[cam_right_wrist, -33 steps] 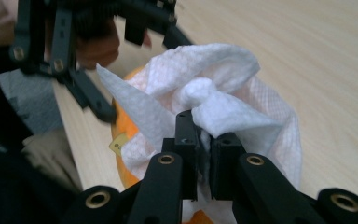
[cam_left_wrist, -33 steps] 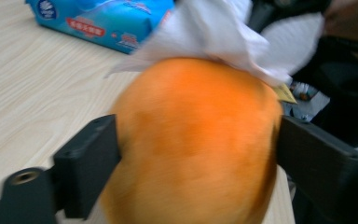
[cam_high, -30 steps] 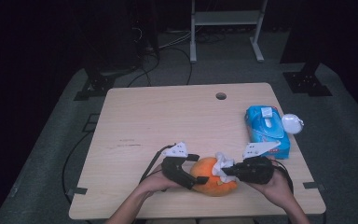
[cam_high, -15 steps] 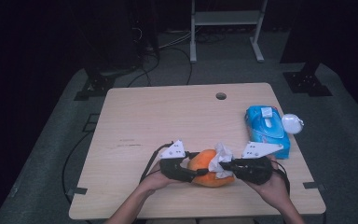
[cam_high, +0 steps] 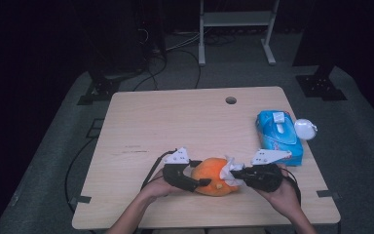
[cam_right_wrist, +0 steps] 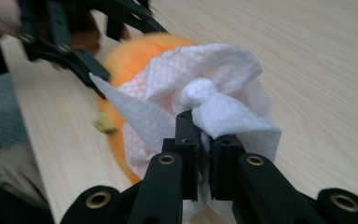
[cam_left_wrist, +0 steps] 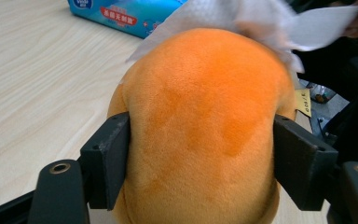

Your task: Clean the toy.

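1. Since the earlier frame, the left tool (cam_high: 200,181) had closed in from wide around the orange plush toy (cam_high: 215,176), its jaws then easing slightly while pressing both flanks.
2. That toy sat at the near-middle tabletop (cam_high: 165,122), between both tools.
3. To the right, the right tool (cam_high: 236,174) pinched a white paper tissue (cam_right_wrist: 205,100) against the toy.
4. Farther right lay a blue wipes pack (cam_high: 278,136).
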### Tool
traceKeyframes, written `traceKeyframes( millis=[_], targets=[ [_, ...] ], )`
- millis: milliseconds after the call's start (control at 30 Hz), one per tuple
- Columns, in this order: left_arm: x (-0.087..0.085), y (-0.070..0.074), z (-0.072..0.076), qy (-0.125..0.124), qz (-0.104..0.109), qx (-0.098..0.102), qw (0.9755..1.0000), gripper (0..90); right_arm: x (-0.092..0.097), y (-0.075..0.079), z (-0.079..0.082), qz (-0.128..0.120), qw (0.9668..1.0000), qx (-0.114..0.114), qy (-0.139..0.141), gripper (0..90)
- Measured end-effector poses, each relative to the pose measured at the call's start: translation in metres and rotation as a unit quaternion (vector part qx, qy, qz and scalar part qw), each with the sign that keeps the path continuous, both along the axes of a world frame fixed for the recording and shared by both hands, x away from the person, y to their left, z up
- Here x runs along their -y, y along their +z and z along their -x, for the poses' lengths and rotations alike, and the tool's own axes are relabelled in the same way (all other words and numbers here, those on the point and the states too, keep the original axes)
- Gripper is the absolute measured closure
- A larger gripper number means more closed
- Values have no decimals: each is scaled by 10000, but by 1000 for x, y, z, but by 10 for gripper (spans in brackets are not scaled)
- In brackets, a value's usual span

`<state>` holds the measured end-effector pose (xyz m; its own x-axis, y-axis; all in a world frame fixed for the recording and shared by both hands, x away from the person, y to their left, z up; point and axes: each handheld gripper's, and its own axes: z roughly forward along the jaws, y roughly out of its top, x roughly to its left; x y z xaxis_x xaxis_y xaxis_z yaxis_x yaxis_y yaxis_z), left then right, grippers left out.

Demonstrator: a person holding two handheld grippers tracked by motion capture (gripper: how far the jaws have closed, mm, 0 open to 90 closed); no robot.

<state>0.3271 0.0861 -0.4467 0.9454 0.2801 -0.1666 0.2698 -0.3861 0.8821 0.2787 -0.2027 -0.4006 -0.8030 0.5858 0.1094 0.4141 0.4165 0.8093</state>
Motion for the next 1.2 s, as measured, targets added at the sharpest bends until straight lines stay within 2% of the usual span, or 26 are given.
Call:
traceKeyframes(
  millis=[100, 200, 267, 333, 400, 433, 467, 500, 567, 600, 667, 700, 733, 767, 800, 833, 867, 900, 967, 1000, 1067, 1100, 1200],
  targets=[
    [0, 0, 0, -40, -20, 25, 10000, 263, 0, -4, -2, -34, 9999, -115, 66, 832],
    [1, 1, 1, -56, -17, 47, 10000, 264, 4, -9, -5, 7, 9998, -189, 4, 832],
    [4, 3, 4, -38, -91, 125, 9999, 264, 9, -12, -7, 175, 9995, -207, -171, 832],
    [6, 4, 5, -28, -93, 156, 9998, 262, 11, -11, -7, 143, 9995, -209, -213, 833],
    [13, 5, 9, -117, -142, 348, 9992, 260, 7, 0, -2, -173, 9998, -83, -55, 836],
    [13, 5, 9, -117, -142, 348, 9992, 259, 7, 0, -2, -173, 9998, -83, -55, 836],
    [19, 6, 13, -172, -186, 420, 9988, 256, 0, 7, 2, -271, 9996, 38, 91, 836],
    [21, 6, 14, -187, -216, 469, 9985, 251, -5, 9, 3, -174, 9997, 90, 120, 836],
    [20, 7, 14, -177, -239, 451, 9985, 216, -8, 6, 3, 12, 9999, 132, 108, 836],
    [20, 7, 14, -177, -239, 451, 9985, 188, -8, 6, 3, 12, 9999, 132, 108, 836],
    [17, 6, 10, -45, -78, 339, 9994, 117, -2, 1, 0, -126, 9999, -25, 73, 836],
    [17, 5, 9, -2, -64, 225, 9997, 100, 0, 1, 0, -114, 9999, -30, 51, 836],
    [17, 5, 9, -2, -64, 225, 9997, 97, 0, 1, 0, -114, 9999, -30, 51, 836],
    [16, 4, 8, -20, -44, 91, 9999, 106, 2, 2, 0, -56, 10000, -10, -5, 836],
    [16, 4, 8, -20, -44, 91, 9999, 159, 2, 2, 0, -56, 10000, -10, -5, 836],
    [16, 6, 9, -16, -71, 199, 9998, 217, 2, 2, 0, -22, 10000, 13, -39, 836],
    [16, 6, 9, -16, -71, 199, 9998, 243, 2, 2, 0, -22, 10000, 13, -39, 836],
    [18, 9, 12, 66, -89, 290, 9995, 260, -2, 5, 2, 103, 9998, 146, -131, 840],
    [22, 11, 14, 83, -127, 437, 9989, 272, -8, 10, 6, 155, 9994, 277, -125, 843],
    [22, 11, 14, 83, -127, 437, 9989, 272, -8, 10, 6, 155, 9994, 277, -125, 843],
    [28, 13, 19, 22, -200, 589, 9981, 272, -17, 14, 10, 14, 9994, 326, 94, 842],
    [29, 14, 20, 22, -203, 626, 9978, 272, -19, 15, 11, 38, 9993, 362, 131, 841],
    [28, 13, 19, 39, -181, 577, 9982, 234, -20, 16, 11, 113, 9990, 415, 139, 840]
  ],
)
